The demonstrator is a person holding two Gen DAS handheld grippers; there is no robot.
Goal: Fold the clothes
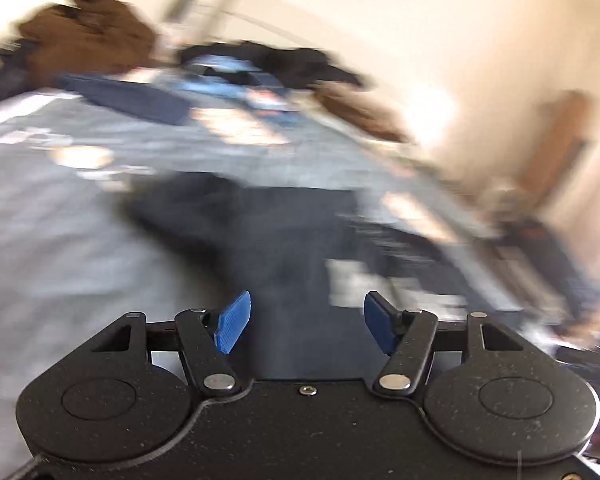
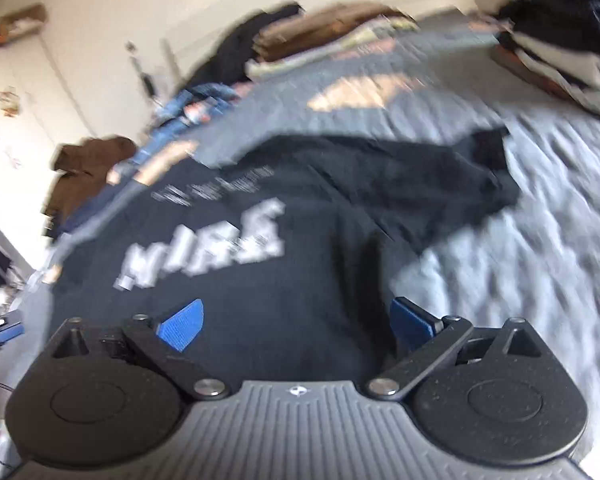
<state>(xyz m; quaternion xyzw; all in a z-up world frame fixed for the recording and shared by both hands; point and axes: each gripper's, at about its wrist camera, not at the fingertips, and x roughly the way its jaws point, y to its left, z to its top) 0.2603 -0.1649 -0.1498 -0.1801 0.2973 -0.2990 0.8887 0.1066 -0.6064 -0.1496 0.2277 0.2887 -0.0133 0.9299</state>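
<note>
My left tongs (image 1: 306,322) and right tongs (image 2: 296,326) both stand open, holding nothing, above the black cotton T-shirt with white letters (image 2: 260,280) spread on the grey quilted bed (image 2: 540,240). I judge the fold is starting; next I must grip an edge.

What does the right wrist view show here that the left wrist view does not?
Only the right wrist view: the white lettering on the dark T-shirt, one sleeve spread to the side, and a stack of folded clothes at the far corner. Only the left wrist view: a folded navy garment and a wooden door. Both: the grey bedspread, the T-shirt lying on it, blur, and open jaws with nothing between them on the left gripper and right gripper.
</note>
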